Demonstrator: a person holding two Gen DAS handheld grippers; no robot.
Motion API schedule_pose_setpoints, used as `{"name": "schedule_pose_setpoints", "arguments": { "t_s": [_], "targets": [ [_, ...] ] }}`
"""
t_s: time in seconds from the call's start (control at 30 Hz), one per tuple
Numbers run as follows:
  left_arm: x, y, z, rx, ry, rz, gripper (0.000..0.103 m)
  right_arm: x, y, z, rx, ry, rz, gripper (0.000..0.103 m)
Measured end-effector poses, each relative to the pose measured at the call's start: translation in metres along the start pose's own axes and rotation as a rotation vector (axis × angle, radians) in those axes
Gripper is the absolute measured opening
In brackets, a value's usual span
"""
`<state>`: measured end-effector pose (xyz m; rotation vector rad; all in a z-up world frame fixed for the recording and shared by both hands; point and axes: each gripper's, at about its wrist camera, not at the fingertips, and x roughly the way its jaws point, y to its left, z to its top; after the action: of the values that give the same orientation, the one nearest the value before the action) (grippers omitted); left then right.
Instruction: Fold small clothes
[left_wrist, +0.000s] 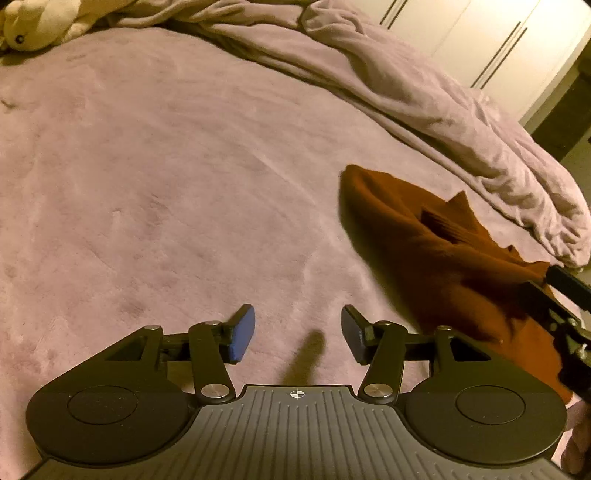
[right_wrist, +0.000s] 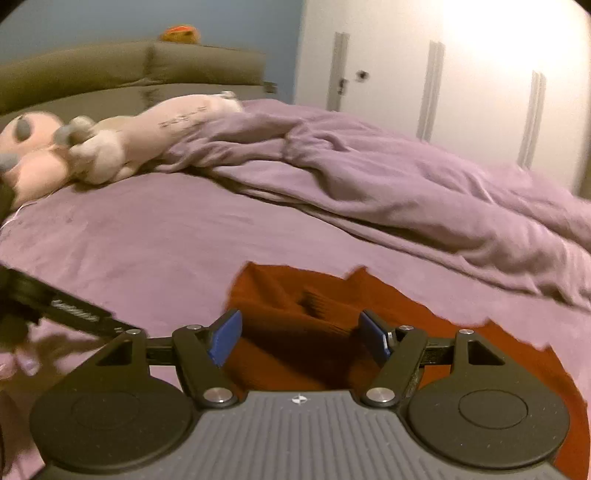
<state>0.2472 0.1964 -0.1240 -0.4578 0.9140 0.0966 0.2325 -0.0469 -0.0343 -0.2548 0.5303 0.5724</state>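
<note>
One purple bed cover is serving as folding surface, its duvet bunched toward one o'clock. Rust garment is lying crumpled beneath the right gripper, open-jawed, probably seeking an edge; left gripper is hovering open, holding nothing.

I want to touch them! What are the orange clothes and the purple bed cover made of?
The orange garment looks like soft knit fabric, probably cotton or wool: matte, with fine ribs showing. The purple bed cover looks like plush fleece or velvet: it has a faint sheen and brushed marks.
</note>
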Motion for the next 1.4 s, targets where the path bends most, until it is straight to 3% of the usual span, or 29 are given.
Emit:
{"name": "schedule_pose_setpoints", "arguments": {
  "t_s": [0.13,0.17,0.27,0.33,0.53,0.73,0.8,0.9,0.93,1.0,1.07,1.23,1.27,1.33,1.4],
  "targets": [
    [0.000,-0.002,0.000,0.023,0.007,0.009,0.058,0.030,0.013,0.000,-0.097,0.079,-0.009,0.070],
    [0.000,-0.002,0.000,0.030,0.008,0.009,0.058,0.040,0.012,-0.002,-0.119,0.121,-0.024,0.066],
    [0.001,-0.007,0.003,0.054,0.006,0.004,0.058,0.055,0.004,-0.012,-0.093,0.223,-0.023,0.009],
    [0.003,-0.014,0.005,0.070,0.002,-0.003,0.058,0.048,-0.003,-0.019,-0.060,0.197,-0.027,0.008],
    [0.021,-0.063,0.013,0.160,-0.012,-0.030,0.058,-0.001,-0.035,-0.030,0.123,0.071,-0.176,0.006],
    [0.056,-0.122,0.013,0.234,0.023,-0.097,0.065,-0.027,-0.080,-0.071,0.389,0.119,-0.216,0.006],
    [0.068,-0.136,0.008,0.252,0.060,-0.087,0.064,-0.028,-0.085,-0.077,0.417,0.128,-0.185,0.007],
    [0.069,-0.141,0.006,0.274,0.038,-0.057,0.064,-0.040,-0.100,-0.077,0.471,0.085,-0.134,0.012],
    [0.068,-0.140,0.006,0.274,0.039,-0.057,0.064,-0.043,-0.108,-0.076,0.508,0.066,-0.119,0.018],
    [0.068,-0.136,0.007,0.258,0.050,-0.059,0.064,-0.043,-0.127,-0.075,0.581,0.044,-0.083,0.045],
    [0.069,-0.135,0.005,0.240,0.061,-0.059,0.064,-0.028,-0.145,-0.071,0.654,0.041,-0.022,0.054],
    [0.071,-0.141,0.005,0.270,0.058,-0.035,0.064,0.022,-0.164,-0.066,0.769,0.146,0.180,0.055],
    [0.071,-0.141,0.005,0.275,0.058,-0.033,0.064,0.032,-0.165,-0.066,0.773,0.171,0.207,0.059],
    [0.071,-0.139,0.004,0.276,0.060,-0.029,0.064,0.043,-0.165,-0.065,0.776,0.177,0.220,0.058],
    [0.070,-0.138,0.004,0.279,0.061,-0.030,0.064,0.045,-0.164,-0.061,0.757,0.184,0.261,0.034]
  ]
}}
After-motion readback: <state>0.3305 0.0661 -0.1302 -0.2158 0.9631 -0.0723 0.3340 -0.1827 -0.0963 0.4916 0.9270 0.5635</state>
